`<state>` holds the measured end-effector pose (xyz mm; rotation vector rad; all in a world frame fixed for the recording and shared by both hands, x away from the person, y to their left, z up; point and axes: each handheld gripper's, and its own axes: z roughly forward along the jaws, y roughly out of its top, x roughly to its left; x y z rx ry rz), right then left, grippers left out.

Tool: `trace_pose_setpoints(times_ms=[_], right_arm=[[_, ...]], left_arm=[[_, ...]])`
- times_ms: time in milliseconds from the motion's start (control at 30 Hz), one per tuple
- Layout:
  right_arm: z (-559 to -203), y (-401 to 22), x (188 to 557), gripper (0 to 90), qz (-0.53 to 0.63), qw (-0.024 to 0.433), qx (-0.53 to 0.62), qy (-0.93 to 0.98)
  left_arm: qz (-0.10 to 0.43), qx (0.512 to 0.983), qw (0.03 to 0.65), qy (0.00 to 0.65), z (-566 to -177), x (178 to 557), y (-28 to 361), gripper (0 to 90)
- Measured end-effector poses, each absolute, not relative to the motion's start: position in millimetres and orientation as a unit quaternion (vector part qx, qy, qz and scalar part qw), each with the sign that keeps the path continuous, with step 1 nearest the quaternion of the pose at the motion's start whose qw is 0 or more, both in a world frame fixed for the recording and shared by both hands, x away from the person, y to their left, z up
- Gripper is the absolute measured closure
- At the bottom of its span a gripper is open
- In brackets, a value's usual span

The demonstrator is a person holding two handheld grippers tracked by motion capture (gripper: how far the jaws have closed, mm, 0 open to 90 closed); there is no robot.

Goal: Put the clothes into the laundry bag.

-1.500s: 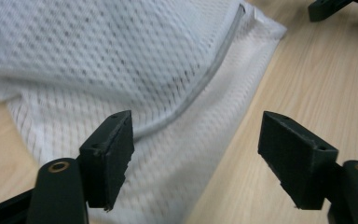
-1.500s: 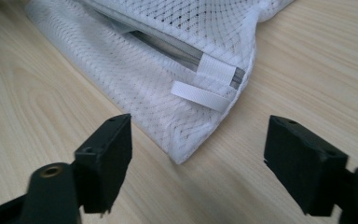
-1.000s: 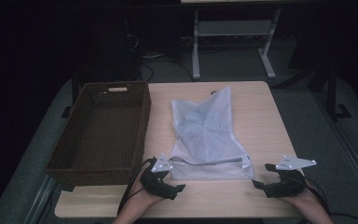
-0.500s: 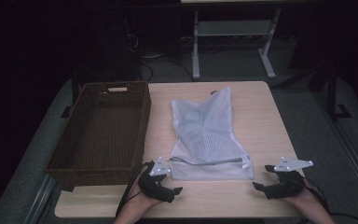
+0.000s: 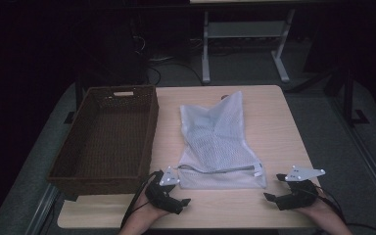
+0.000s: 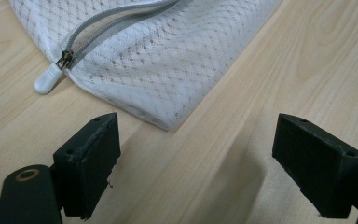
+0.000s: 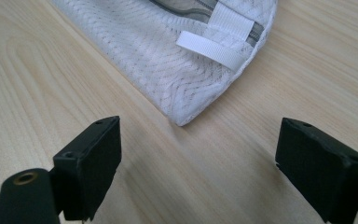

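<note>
Item: mesh bag (image 5: 218,142), white, zippered. Lies flat on the desk (image 5: 279,122), lengthwise down the middle, its zipper end toward the near edge, its narrow end toward the far edge. Zipper pull (image 6: 49,77) sits at the bag's near left corner; a white tab (image 7: 214,49) at its near right corner.

Item: basket (image 5: 108,134), dark wicker, on the left side of the desk, just beside the bag, not touching it.

Item: left gripper (image 5: 172,203), at the near edge, just short of the bag's near left corner. Jaws wide apart, nothing between them; the corner lies ahead of the gap in the left gripper view.

Item: right gripper (image 5: 273,199), at the near edge, near the bag's near right corner, apart from it. Jaws wide apart, holding nothing.

Step in hand, as judged: taking the bag by its two near corners. To do it well, slide each lower jaw along the desk under its corner, close on both mesh layers rather than the pull or tab, and bring both hands in evenly so the bag does not skew toward the basket.
</note>
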<state>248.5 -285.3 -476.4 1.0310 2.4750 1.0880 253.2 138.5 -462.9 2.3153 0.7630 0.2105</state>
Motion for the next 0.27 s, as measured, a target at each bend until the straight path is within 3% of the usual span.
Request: trace_pose_setpoints(times_ms=[267], right_arm=[[-475.6, -285.3, 248.5, 13.5, 0.378, 0.127, 0.348, 0.848]], left_arm=[[0.084, 0.891, 0.338, 0.292, -462.8, 253.0, 138.4, 14.5]])
